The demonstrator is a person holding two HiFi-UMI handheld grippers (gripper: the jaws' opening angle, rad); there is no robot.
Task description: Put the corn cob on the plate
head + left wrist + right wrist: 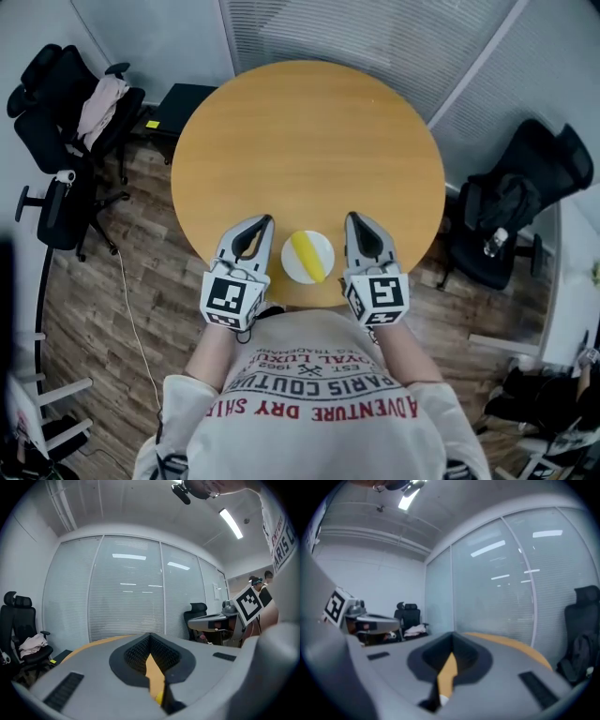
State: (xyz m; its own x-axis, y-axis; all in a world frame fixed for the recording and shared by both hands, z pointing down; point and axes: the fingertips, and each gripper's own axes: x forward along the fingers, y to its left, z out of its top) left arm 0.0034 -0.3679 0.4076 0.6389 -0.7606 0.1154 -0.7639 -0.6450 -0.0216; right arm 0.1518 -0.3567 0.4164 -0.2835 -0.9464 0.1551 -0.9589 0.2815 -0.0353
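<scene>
1. Left tool [264, 221]: jaws pressed together, pinching nothing; poised over the near edge of the table [300, 141].
2. Corn cob [309, 255]: lies on the plate [292, 267], just right of the left tool and just left of the right one. Its long axis slants slightly across the way the tools point.
3. Right tool [354, 219]: jaws pressed together, empty; about as near the cob as the left. The task looks complete.

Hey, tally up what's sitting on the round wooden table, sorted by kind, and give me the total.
Corn cob: 1
Plate: 1
Total: 2
</scene>
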